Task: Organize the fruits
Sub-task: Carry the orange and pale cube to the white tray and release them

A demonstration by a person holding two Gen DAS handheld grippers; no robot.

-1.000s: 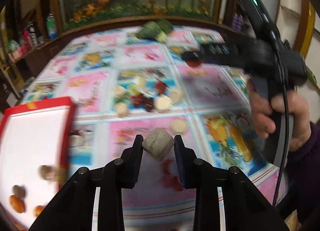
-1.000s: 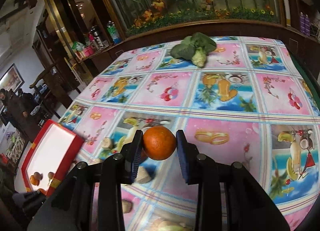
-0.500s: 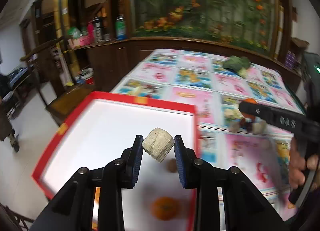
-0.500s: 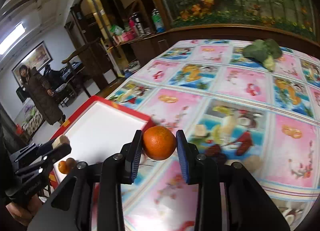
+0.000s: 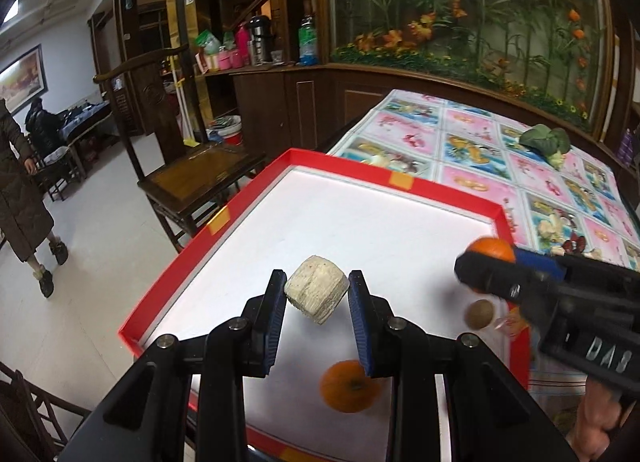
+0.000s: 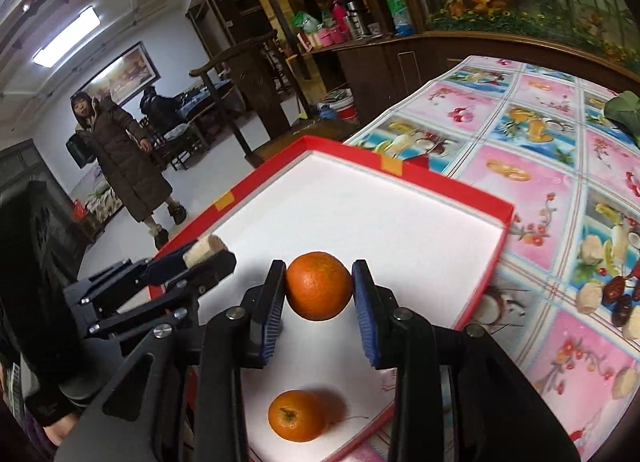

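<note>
at the far left a person in a long brown coat (image 6: 124, 158) stands on the pale floor, well apart from the table, with a dark wooden chair (image 5: 188, 170) between them and us. our left gripper (image 5: 316, 294) is clenched on a pale, rough chunk of fruit (image 5: 316, 288) (we cannot tell what kind), which sits tilted between the blue pads, held above the white floor of the red-rimmed tray (image 5: 168, 274), toward its left side. below and slightly right of that chunk, a loose orange (image 5: 348, 386) lies on the tray floor near its near edge; in the right wrist view the same orange (image 6: 294, 416) shows its stem end toward us. further right, our right gripper (image 6: 318, 286) is grasping a second orange (image 6: 318, 286), pressed on both sides by the pads and held over the tray, not touching it. in the left wrist view a small round brown fruit (image 5: 480, 314) rests on the tray just beside its right rim, under that gripper. right of the tray the fruit-print tablecloth (image 6: 520, 166) carries a cluster of pale slices and dark red dried fruits (image 6: 616, 290), and at the far right a green leafy vegetable (image 5: 546, 140) lies near the table's far edge.
</note>
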